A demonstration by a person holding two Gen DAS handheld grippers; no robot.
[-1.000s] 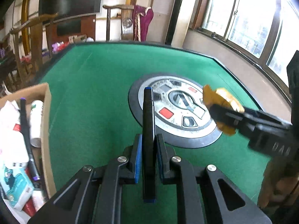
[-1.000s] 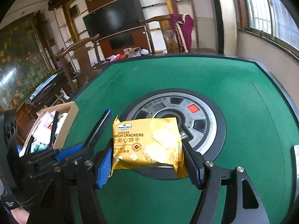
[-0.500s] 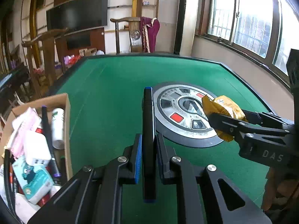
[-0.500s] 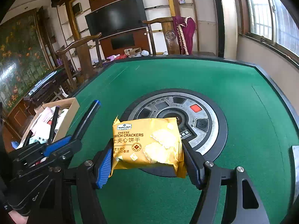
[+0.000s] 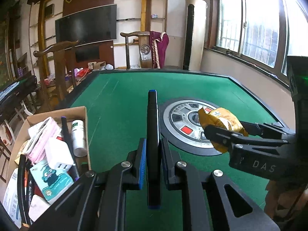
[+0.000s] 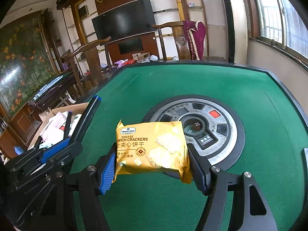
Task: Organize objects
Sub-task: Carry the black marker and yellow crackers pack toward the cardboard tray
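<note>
Above the green felt bench [image 5: 119, 104], the left gripper [image 5: 152, 150] is clamping a black marker [image 5: 153, 134] upright while the right gripper [image 6: 152, 165] is squeezing a yellow cheese cracker packet [image 6: 152, 148] by its sides, both seemingly bound for the cardboard box [image 5: 84, 115] of sundries at the left.

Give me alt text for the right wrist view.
The right hand-held gripper clamps a yellow cheese cracker packet above a green felt table. To the left, the left hand-held gripper holds a dark marker near a cardboard box.

Yellow cracker packet [image 6: 152, 148], green table felt [image 6: 211, 80], black blue-tipped marker [image 5: 153, 134].
</note>
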